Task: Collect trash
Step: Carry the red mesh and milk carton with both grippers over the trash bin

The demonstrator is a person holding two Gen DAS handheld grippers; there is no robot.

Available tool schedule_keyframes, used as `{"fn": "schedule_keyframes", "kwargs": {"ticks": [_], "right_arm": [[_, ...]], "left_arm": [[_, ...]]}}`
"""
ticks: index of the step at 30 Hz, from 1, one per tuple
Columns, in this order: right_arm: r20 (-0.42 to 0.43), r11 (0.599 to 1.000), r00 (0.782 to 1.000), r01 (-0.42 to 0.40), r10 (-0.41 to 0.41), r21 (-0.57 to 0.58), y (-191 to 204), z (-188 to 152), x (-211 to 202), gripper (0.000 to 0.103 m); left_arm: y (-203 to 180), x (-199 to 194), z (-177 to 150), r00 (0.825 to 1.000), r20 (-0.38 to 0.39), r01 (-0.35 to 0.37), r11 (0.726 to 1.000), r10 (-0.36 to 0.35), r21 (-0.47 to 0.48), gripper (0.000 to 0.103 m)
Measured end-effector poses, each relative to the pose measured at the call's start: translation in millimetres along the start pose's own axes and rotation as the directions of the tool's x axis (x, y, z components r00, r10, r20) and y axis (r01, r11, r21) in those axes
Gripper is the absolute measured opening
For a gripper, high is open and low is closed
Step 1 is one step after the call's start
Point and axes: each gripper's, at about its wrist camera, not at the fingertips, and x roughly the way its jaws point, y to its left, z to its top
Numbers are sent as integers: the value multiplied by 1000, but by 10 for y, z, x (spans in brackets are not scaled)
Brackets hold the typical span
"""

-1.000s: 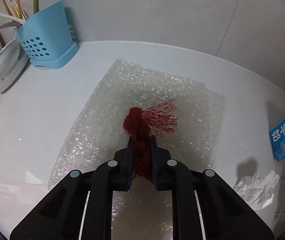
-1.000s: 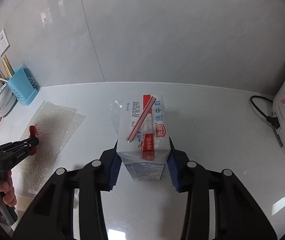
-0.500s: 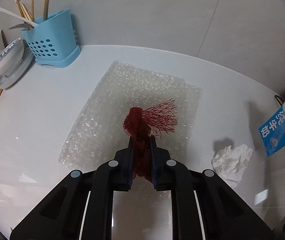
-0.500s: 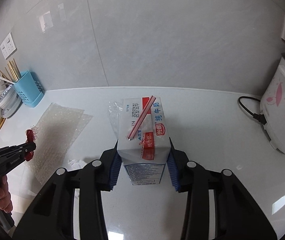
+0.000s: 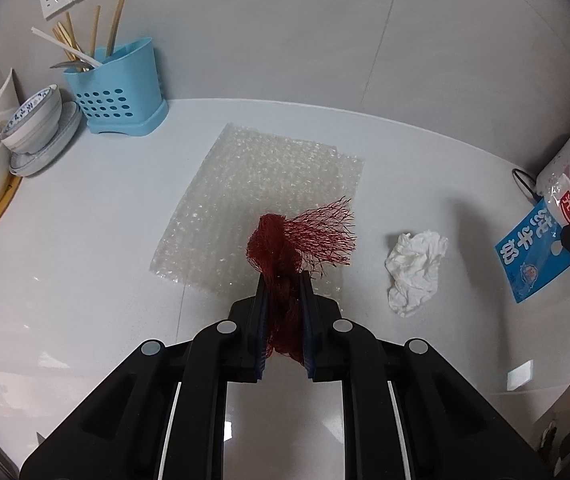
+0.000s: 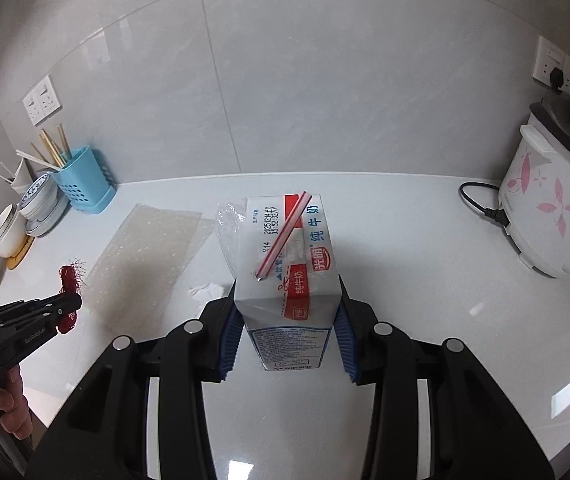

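Left wrist view: left gripper (image 5: 283,300) clenched on red mesh net (image 5: 297,236) — light, floppy, snag-prone, bunched part is the hold. Right gripper (image 6: 287,320) grasps milk carton (image 6: 289,264) by its sidewalls above the counter (image 6: 405,240) — stiff, probably empty, crushable.

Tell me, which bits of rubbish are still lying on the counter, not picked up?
The bubble wrap sheet and the crumpled tissue; the red net and milk carton are held in grippers.
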Motion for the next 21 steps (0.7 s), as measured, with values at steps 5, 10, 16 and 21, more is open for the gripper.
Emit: {"fn": "schedule_keyframes", "kwargs": {"ticks": [5,10,16,21], "right_arm": [[-1,999,1000,1,-1,-32,157,-165,-155,39],[-2,999,1000,-1,1,-38,282,-337,-327,39],[16,999,1000,4,-3,-38,400,-520,-542,39],[30,999,1000,7,-6,-32,491,-638,-705,39]], "left_arm": [[35,-196,-131,999,-11,32,999,-32,-11,13],[33,-405,-284,999,-6,44,999,-44,9,13],[26,-541,-472,998,-11,54,998,-54,34,13],[38,-646,-651,997,-17,72,996,-71,46,13]]}}
